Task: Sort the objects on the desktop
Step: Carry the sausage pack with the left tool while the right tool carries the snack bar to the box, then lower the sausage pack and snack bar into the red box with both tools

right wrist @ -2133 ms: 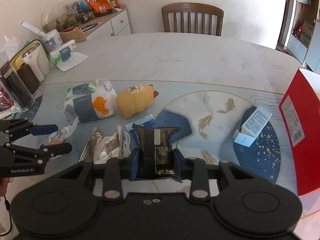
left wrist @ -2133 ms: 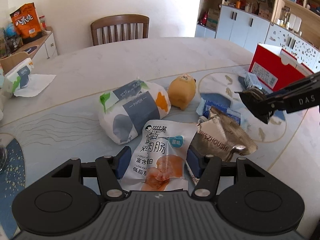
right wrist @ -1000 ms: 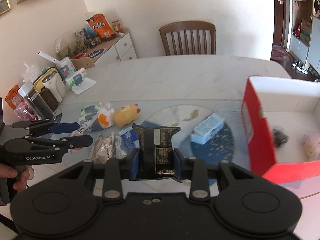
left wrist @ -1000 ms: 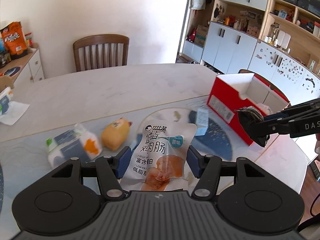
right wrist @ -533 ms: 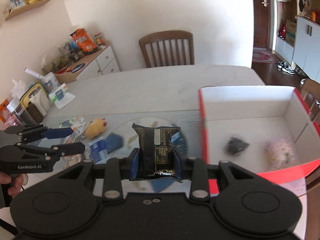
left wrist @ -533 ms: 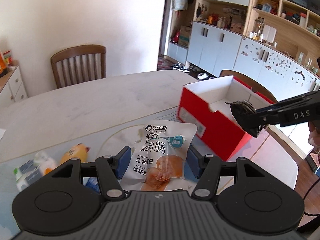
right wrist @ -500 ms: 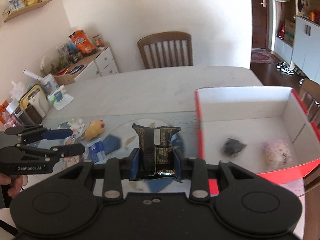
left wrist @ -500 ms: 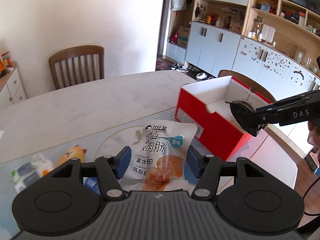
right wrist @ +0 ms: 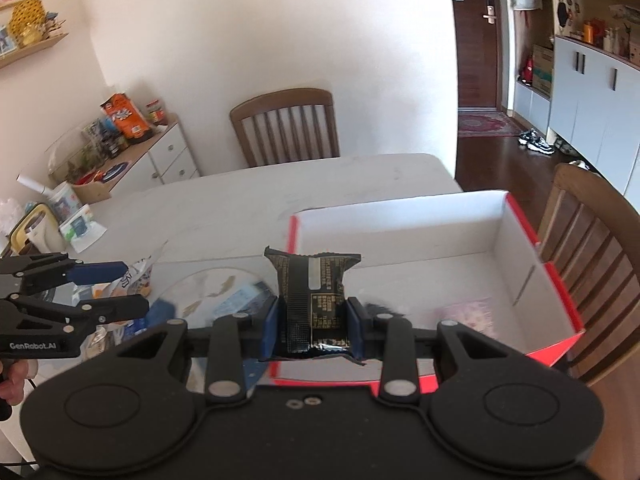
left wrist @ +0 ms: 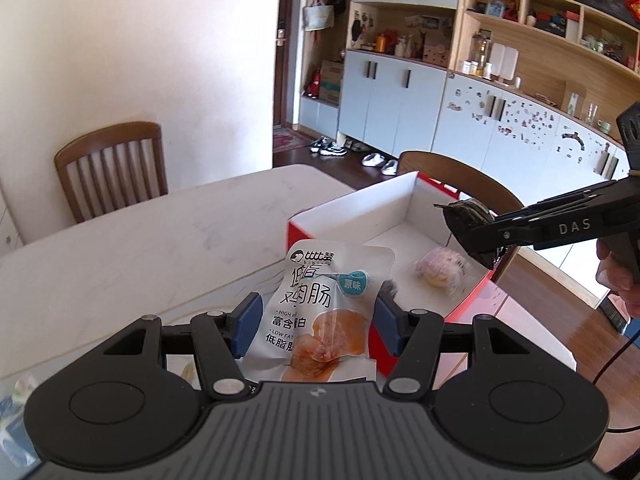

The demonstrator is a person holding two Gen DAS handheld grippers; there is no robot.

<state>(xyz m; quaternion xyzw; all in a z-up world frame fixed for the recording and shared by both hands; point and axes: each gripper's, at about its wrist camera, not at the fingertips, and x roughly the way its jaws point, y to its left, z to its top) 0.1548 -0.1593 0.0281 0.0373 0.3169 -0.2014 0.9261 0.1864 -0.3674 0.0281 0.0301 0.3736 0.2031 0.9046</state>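
Note:
My left gripper [left wrist: 316, 322] is shut on a white chicken sausage packet [left wrist: 324, 312], held in the air just before the near corner of the red box [left wrist: 298, 230]. My right gripper [right wrist: 312, 320] is shut on a black snack packet [right wrist: 314, 292], hanging over the near edge of the same red box [right wrist: 532, 236]. The box is white inside and holds a pink wrapped bun [left wrist: 436, 270] and a small dark thing [right wrist: 380, 308]. In the left wrist view the right gripper [left wrist: 472, 236] comes in from the right above the box. The left gripper [right wrist: 128, 286] shows at the left of the right wrist view.
Loose packets and a small blue-and-white box [right wrist: 240, 300] lie on the marble table [right wrist: 240, 208] left of the red box. One wooden chair [right wrist: 286, 130] stands at the far side, another [right wrist: 592, 248] right of the box. A cluttered sideboard [right wrist: 120, 152] lines the left wall.
Both grippers have swung to the right with their packets, off the pile of loose items. The red box now lies right under and ahead of them and looks larger.

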